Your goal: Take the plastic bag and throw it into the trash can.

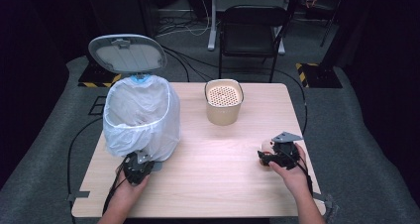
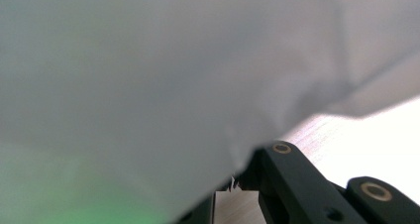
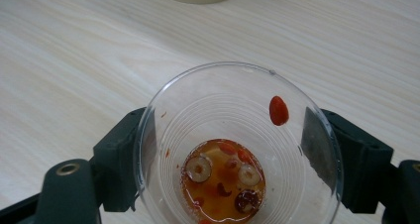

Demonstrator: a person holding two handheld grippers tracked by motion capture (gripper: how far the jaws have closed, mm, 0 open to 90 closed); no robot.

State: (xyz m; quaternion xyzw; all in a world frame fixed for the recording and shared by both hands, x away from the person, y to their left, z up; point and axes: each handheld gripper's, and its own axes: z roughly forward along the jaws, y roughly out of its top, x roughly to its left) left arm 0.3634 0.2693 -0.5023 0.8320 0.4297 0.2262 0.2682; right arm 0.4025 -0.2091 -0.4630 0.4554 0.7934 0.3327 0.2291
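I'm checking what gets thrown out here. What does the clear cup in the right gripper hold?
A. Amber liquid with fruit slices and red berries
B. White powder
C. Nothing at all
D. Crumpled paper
A: the clear cup, clamped by the right gripper, holds amber liquid with sliced fruit and red berries.

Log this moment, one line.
left gripper: shut at bin bag | right gripper: shut on plastic cup | cup: tea dregs

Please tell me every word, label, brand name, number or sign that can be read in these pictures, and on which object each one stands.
There is no readable text.
The bin lid and white bin bag: plain.
The beige container: a perforated top, no lettering.
The clear cup held in the right claw: no print.
The yellow and black striped tape on the floor: a hazard pattern, no words.
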